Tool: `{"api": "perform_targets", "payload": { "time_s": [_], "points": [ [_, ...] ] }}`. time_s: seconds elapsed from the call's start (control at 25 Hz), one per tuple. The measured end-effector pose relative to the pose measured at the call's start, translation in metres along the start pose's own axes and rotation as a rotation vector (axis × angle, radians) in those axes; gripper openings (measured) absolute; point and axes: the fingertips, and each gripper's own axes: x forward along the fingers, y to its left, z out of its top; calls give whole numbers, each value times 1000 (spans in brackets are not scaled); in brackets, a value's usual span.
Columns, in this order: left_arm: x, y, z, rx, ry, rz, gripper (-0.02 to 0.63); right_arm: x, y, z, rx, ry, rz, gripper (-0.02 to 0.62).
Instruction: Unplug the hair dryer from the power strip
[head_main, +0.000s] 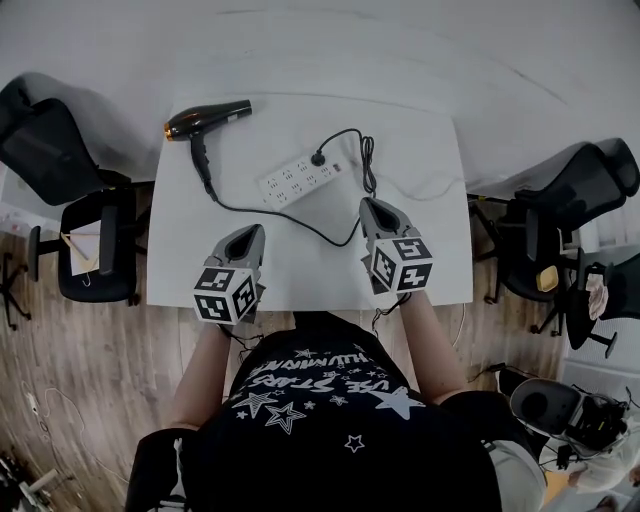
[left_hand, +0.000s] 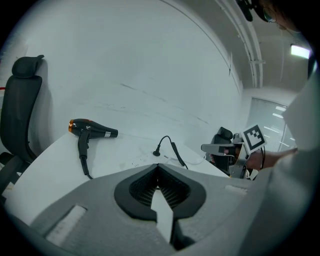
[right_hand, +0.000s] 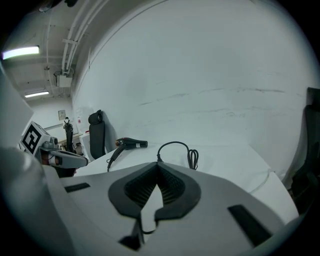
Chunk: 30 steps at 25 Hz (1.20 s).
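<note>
The plug (head_main: 318, 158) sits in the right end of the power strip (head_main: 295, 180), which lies slantwise on the tabletop (head_main: 430, 262), just ahead of the right tool (head_main: 372, 205) and farther from the left tool (head_main: 250, 233), both pinched together and empty.

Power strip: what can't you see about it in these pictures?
- Left gripper view: the power strip is almost all hidden behind the left tool; only the plug pokes above it.
- Right gripper view: the right tool hides it completely.
- Head view: it shows whole, but its switch and sockets are too small to tell on from off, or how deep the plug sits.
</note>
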Motion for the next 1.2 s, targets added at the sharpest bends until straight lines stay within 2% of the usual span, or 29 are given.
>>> {"api": "perform_targets", "payload": {
  "time_s": [0.48, 1.2],
  "points": [
    [61, 17, 20, 1, 36, 1, 8, 57, -29, 8, 26, 49, 22, 9],
    [111, 51, -1, -50, 144, 9, 8, 115, -30, -4, 51, 124, 55, 9]
  ]
}}
